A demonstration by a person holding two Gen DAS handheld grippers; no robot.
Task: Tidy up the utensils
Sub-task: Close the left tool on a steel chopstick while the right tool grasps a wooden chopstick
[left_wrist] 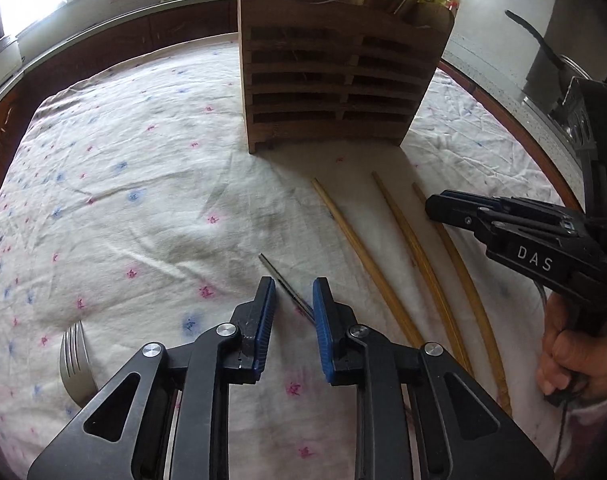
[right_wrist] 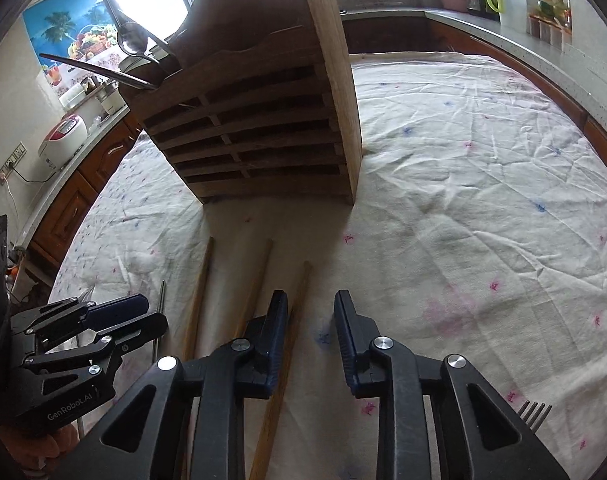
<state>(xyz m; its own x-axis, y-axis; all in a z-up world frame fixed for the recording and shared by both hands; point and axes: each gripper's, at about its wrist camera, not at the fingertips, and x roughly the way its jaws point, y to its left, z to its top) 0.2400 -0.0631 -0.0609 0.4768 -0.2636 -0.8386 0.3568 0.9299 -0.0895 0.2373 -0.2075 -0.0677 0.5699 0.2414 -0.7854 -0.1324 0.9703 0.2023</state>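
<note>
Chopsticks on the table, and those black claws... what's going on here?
A person holds a claw in each hand over the tablecloth. The left claw straddles a thin metal stick, pads not pressing it. The right claw hangs open by the wooden chopsticks, gripping nothing. The wooden utensil holder stands behind them with some utensils already inside, and a fork lies waiting.

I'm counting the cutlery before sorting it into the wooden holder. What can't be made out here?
- Fork, left wrist view: handle hidden under the left claw.
- Fork, right wrist view: only its prongs show beside the right claw.
- Thin metal stick, left wrist view: lower end hidden, so its kind is unclear.
- Wooden holder: its contents are mostly behind its front wall.
</note>
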